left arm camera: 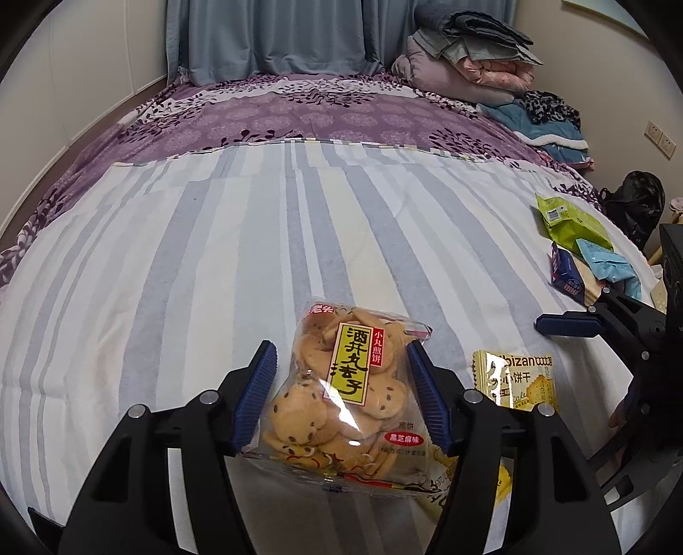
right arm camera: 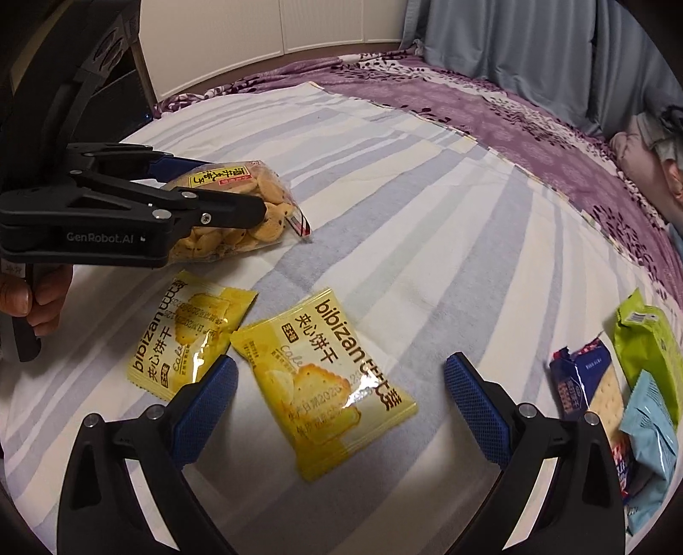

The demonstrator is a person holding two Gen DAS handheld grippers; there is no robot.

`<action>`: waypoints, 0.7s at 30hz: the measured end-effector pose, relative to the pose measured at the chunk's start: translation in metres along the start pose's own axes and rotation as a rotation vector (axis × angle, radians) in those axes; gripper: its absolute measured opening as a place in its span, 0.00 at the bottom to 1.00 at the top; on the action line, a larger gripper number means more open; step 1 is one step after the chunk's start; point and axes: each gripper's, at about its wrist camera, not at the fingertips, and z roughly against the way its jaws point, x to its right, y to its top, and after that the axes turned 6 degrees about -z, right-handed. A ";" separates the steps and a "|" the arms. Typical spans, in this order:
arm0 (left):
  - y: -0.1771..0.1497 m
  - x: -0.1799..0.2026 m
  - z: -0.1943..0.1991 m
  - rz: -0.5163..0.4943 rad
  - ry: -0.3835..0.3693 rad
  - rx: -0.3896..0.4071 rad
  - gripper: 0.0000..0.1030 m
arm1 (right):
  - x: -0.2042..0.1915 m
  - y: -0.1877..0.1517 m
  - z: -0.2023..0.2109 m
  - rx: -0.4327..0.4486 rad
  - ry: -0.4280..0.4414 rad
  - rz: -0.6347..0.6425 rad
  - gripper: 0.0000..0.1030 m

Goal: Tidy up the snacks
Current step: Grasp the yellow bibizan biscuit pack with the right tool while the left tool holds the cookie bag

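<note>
Striped grey-and-white sheet [left arm camera: 213, 256] covers the near part of the bed, with a purple flowered cover [left arm camera: 299, 106] beyond it and blue curtains [left arm camera: 277, 34] at the far end; folded bedding [left arm camera: 465, 64] is stacked in the corner.

Our left tool [left arm camera: 339, 401] has its blue pads on both sides of a clear cookie bag [left arm camera: 341, 392]. From the right wrist view the bag [right arm camera: 239, 209] hangs tilted between the black fingers, and one corner looks to be at the sheet; we cannot tell if it touches. A hand [right arm camera: 38, 299] grips the tool's handle.

Our right tool [right arm camera: 339, 405] stands wide apart over a yellow biscuit packet [right arm camera: 324, 384], which lies flat on the sheet, pads not touching it. A second yellow packet [right arm camera: 188, 328] lies just beside it, corners meeting.

Off to the right we note a green packet [right arm camera: 649, 337], a dark blue cracker packet [right arm camera: 589, 380] and a light blue packet [right arm camera: 649, 431], bunched together.
</note>
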 end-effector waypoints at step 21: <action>-0.007 0.005 -0.014 -0.022 0.010 -0.026 0.76 | 0.016 -0.042 0.043 0.051 -0.077 -0.201 0.47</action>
